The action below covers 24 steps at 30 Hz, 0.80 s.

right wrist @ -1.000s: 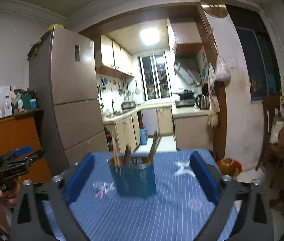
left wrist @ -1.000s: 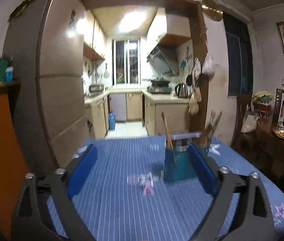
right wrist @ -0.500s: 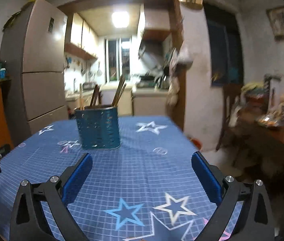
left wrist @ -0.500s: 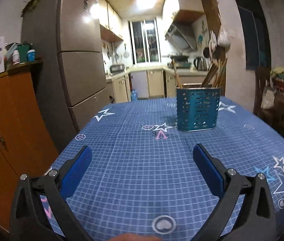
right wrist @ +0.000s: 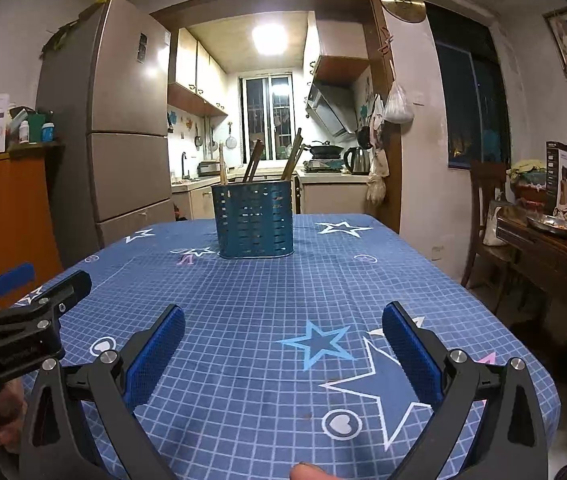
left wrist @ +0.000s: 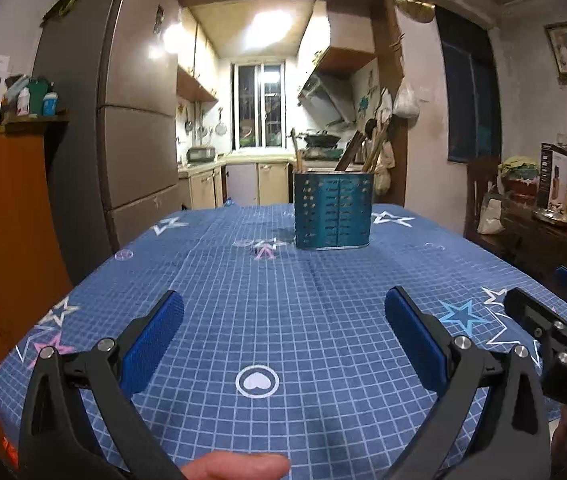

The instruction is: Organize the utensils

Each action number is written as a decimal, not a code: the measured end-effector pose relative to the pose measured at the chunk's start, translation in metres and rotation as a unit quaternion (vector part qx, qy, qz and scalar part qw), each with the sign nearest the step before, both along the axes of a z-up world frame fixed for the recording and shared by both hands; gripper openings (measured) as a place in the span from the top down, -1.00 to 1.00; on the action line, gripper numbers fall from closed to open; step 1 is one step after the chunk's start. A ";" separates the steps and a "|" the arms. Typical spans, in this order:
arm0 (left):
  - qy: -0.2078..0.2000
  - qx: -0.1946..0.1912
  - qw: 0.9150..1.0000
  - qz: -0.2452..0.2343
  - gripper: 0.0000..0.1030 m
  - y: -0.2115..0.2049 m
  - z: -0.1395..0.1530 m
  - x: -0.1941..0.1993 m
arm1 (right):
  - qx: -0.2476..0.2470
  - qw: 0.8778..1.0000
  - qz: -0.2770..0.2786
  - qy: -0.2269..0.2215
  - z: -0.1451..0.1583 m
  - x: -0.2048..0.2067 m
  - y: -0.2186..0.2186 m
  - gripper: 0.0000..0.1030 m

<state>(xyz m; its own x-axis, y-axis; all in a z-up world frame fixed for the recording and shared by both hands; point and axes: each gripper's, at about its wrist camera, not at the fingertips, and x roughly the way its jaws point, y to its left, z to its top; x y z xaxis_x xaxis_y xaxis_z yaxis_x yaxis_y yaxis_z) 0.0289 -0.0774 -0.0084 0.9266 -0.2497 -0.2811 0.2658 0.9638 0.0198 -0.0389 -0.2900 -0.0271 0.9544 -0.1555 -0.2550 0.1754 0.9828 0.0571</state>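
A blue perforated utensil holder [left wrist: 332, 210] stands upright toward the far end of the tabletop [left wrist: 283, 320], at about 12 o'clock from both grippers and well apart from them. Several wooden chopsticks [left wrist: 347, 154] stand in it and lean out over its rim, one pair [left wrist: 297, 156] nearly upright at the left side and the others tilted toward 1 o'clock; in the right wrist view the sticks [right wrist: 253, 164] fan out the same way above the holder [right wrist: 254, 222]. How the holder is divided inside cannot be told. The tabletop wears a blue checked cloth printed with stars and heart rings. The left gripper [left wrist: 283, 338] hovers over the near end of the cloth with its blue pads spread wide and nothing between them. The right gripper [right wrist: 283, 344] is likewise spread wide and empty, beside the left at its 3 o'clock.
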 end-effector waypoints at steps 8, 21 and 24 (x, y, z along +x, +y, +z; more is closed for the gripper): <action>0.003 -0.001 1.000 -0.005 -0.89 0.001 -0.004 -0.007 | -0.008 1.000 -0.008 0.001 0.007 -0.002 0.001 -0.91; -0.002 -0.019 1.000 -0.011 -0.89 0.003 0.006 -0.010 | -0.026 1.000 0.004 -0.011 0.027 -0.004 0.006 -0.91; -0.003 -0.023 1.000 -0.011 -0.89 0.005 0.007 -0.011 | -0.026 1.000 0.007 -0.006 0.026 -0.003 0.006 -0.91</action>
